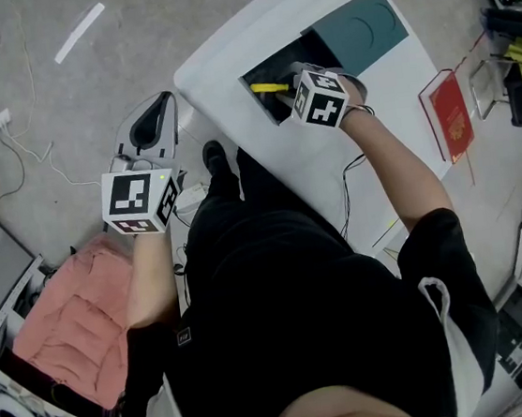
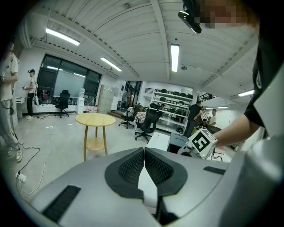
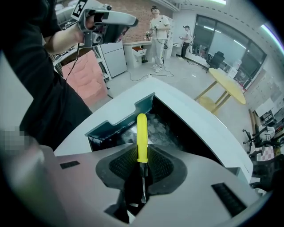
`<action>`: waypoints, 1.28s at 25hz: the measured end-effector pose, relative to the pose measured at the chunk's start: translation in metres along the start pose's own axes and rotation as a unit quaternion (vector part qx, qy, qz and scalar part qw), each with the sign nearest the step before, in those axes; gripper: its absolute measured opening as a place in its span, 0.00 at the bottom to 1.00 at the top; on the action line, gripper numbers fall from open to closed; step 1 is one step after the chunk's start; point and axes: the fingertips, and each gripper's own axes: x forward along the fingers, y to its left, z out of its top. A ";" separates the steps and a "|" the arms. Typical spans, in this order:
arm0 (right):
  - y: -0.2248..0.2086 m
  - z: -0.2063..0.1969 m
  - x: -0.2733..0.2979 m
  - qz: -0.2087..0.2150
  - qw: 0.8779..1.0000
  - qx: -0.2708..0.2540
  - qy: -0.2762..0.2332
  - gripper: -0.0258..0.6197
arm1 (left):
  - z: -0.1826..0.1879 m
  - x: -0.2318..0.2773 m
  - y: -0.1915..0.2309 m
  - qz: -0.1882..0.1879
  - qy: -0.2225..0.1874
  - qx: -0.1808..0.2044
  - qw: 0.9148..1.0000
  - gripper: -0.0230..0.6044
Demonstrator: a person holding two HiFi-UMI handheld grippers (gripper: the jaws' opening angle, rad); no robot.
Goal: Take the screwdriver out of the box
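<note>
A screwdriver [image 3: 142, 137] with a yellow handle and a thin metal shaft sits between the pads of my right gripper [image 3: 142, 165], which is shut on it over the open dark box [image 3: 173, 133]. The handle points away into the box and the shaft runs back between the jaws. In the head view the right gripper [image 1: 296, 90] is at the box [image 1: 269, 84] in the white tabletop [image 1: 331, 161], with the yellow handle [image 1: 271, 87] showing beside it. My left gripper [image 1: 148, 132] is held off the table at the left, shut and holding nothing; in its own view the left gripper [image 2: 144, 165] shows pads touching.
The box's teal lid [image 1: 361, 25] lies beyond it on the table. A red booklet [image 1: 450, 115] rests near the table's right edge. Pink cushion [image 1: 72, 320] and cables on the floor at left. A round yellow table [image 2: 95, 120], office chairs and people stand farther off.
</note>
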 end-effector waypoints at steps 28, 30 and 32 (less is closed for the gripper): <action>0.034 0.010 -0.151 -0.140 0.962 0.194 -0.135 0.17 | 0.055 -0.039 -0.061 -0.095 -0.057 0.071 0.991 0.07; 0.040 0.004 -0.163 -0.144 0.955 0.208 -0.154 0.17 | 0.058 -0.040 -0.071 -0.100 -0.058 0.078 0.990 0.07; 0.047 -0.001 -0.176 -0.148 0.946 0.226 -0.180 0.17 | 0.061 -0.041 -0.081 -0.102 -0.059 0.087 0.989 0.07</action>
